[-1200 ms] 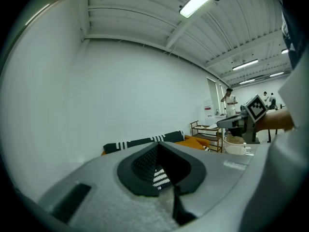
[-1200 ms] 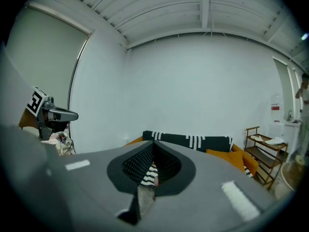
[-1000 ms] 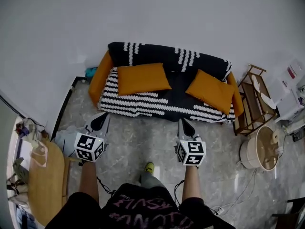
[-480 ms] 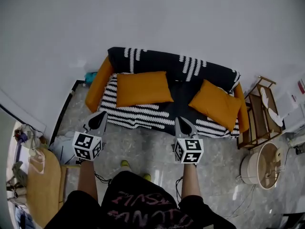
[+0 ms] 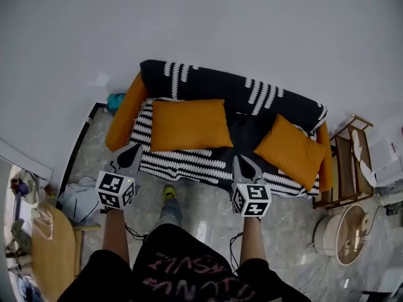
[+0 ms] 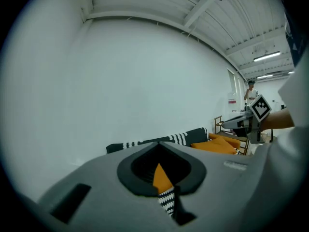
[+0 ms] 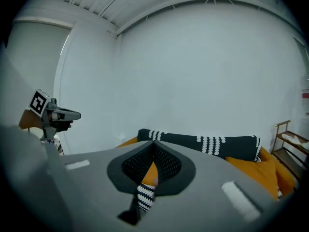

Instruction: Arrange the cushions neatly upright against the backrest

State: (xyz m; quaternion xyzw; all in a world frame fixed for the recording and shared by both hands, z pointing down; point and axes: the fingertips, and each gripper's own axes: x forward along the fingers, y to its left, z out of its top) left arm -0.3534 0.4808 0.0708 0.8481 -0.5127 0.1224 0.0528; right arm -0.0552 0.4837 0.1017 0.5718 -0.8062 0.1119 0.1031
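The two orange cushions lie flat on the sofa seat (image 5: 182, 162), left cushion (image 5: 191, 124) square, right cushion (image 5: 294, 151) skewed, and they look soft and light, so I'd pinch a top edge; left gripper (image 5: 131, 154) and right gripper (image 5: 243, 164) hover just short of it, jaws shut, empty.

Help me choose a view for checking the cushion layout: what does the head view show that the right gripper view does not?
Only the head view: both orange cushions whole, the left cushion and the right cushion, lying on the seat, plus the floor and the person's foot. Only the right gripper view: the ceiling. Both: the sofa with its black-and-white cover, part of the right cushion, the wooden rack and the left hand-held gripper.
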